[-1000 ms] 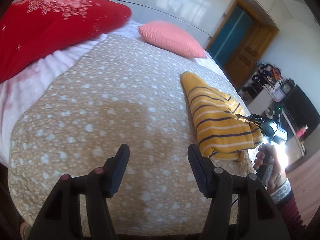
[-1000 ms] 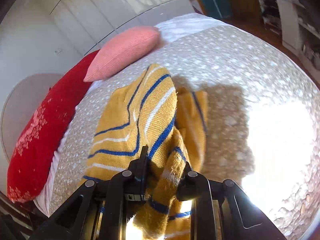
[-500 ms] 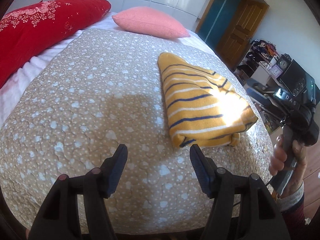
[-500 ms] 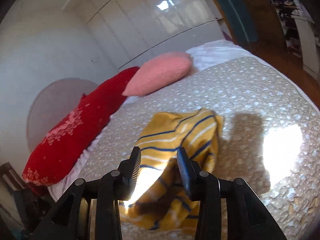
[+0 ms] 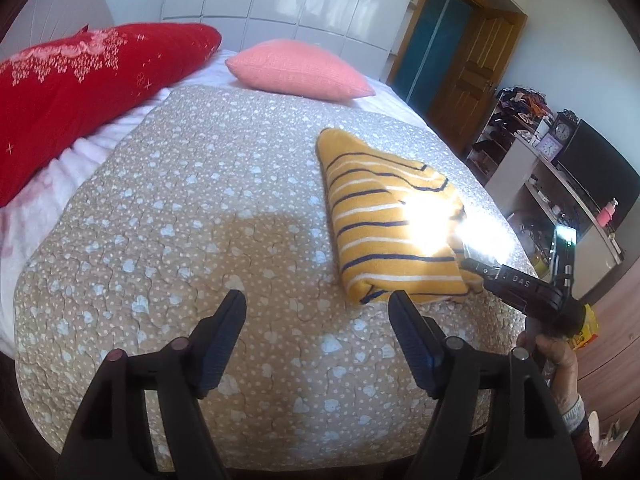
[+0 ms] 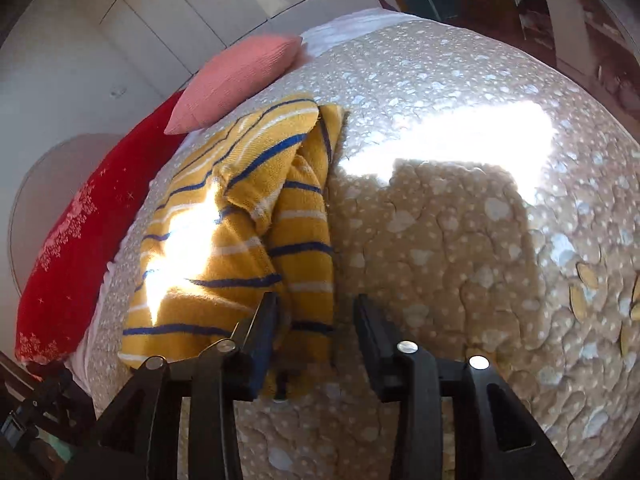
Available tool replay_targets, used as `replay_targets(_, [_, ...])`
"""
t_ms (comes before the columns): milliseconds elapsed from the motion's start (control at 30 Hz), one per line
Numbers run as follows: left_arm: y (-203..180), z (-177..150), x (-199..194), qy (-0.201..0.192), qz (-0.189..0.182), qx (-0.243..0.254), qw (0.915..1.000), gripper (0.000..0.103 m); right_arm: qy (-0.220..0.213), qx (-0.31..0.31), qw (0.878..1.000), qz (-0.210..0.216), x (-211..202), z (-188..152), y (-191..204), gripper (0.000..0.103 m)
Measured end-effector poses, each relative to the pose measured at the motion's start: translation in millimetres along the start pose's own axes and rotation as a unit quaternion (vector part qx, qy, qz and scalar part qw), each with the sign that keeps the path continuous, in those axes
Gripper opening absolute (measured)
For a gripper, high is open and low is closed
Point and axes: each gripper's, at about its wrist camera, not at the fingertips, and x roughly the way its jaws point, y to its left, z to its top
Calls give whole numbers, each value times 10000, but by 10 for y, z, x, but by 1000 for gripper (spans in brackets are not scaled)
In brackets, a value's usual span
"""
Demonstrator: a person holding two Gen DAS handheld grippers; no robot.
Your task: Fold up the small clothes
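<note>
A yellow knit garment with blue and white stripes (image 5: 384, 220) lies folded on the tan spotted quilt (image 5: 200, 208), right of centre in the left wrist view. In the right wrist view the garment (image 6: 240, 240) lies left of centre. My left gripper (image 5: 318, 312) is open and empty, above the quilt, just short of the garment's near edge. My right gripper (image 6: 316, 312) is open, its fingers astride the garment's near right edge; it also shows in the left wrist view (image 5: 476, 268) at the garment's near right corner.
A red pillow (image 5: 80, 92) and a pink pillow (image 5: 296, 68) lie at the head of the bed. A wooden door (image 5: 460, 76) and a cluttered desk with a monitor (image 5: 592, 176) stand to the right. Bright sun patches fall on the quilt (image 6: 460, 140).
My right gripper let go of the garment, drew back, then came down again to its near right edge, jaws open. The left gripper stayed open and shifted its view.
</note>
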Motion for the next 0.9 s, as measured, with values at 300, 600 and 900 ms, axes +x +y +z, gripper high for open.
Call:
replay_targets(300, [6, -14, -409, -1044, 842, -78, 9909, 91, -1182, -563, 9904, -450, -856, -472, 468, 65])
replay_targets(600, [193, -38, -1174, -2532, 1742, -501, 9503, 103, -1278, -1387, 9802, -612, -1079, -665, 1045, 75])
replay_targets(900, [550, -158, -1277, -2473, 1755, -790, 9496, 103, -1094, -1763, 9762, -634, -1012, -713, 1468, 78])
